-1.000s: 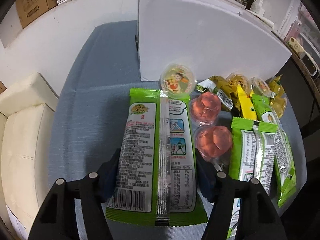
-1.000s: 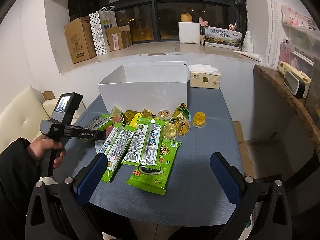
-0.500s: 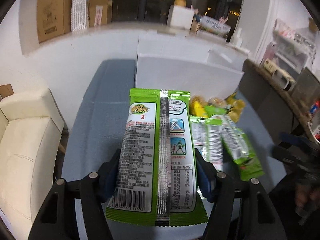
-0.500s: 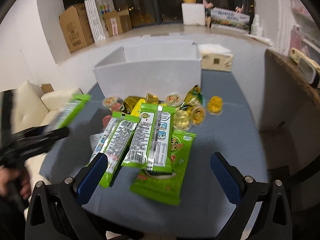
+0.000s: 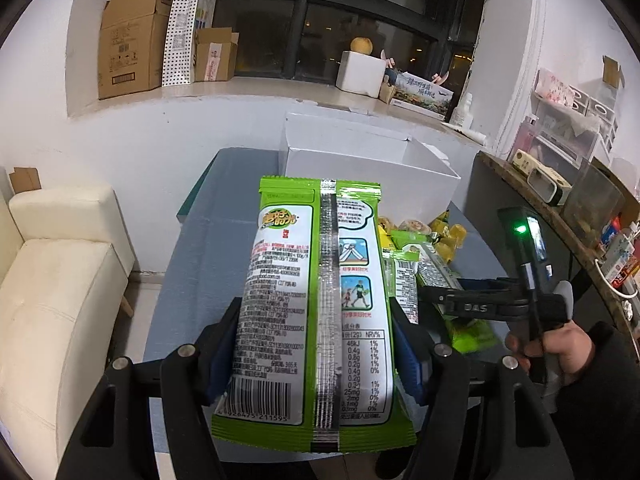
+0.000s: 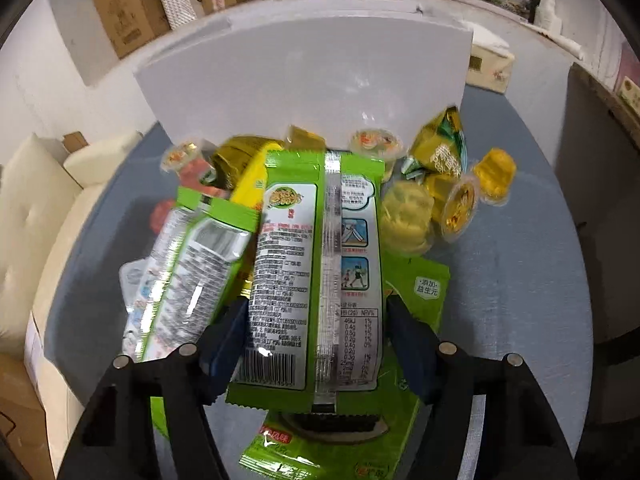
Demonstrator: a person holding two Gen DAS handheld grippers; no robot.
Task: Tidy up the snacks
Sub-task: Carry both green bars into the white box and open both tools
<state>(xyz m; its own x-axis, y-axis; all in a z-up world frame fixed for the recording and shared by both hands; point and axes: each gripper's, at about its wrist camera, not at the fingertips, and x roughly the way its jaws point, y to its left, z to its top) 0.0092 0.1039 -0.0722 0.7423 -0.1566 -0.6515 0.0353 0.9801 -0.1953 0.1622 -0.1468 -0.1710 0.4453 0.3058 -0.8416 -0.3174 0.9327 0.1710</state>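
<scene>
Since a second ago, my left gripper has lifted its green snack packet clear of the pile, so the view past it has swung from the tabletop up to the window ledge and the cardboard boxes on it. Meanwhile my right gripper has come down over the heap, and its jaws have just been closing around a second green packet of the same kind; the blue pads sit against both long edges, so I take it as pinched, though that packet still lies on top of the pile.

On the left, my jaws are clamped on the packet's two sides near its barcode end, back seam facing up, the far end pointing toward the white box. That box stands open at the back of the blue-grey table, well beyond the packet.

Under my right gripper lies another green packet face up, and a third leans tilted just to the left, blurred. Beyond them, yellow jelly cups and gold-green wrapped sweets crowd against the front wall of the box.

From the left view I see the right hand gripping its handle at the right edge, a green light lit above it. A cream sofa sits left of the table.
</scene>
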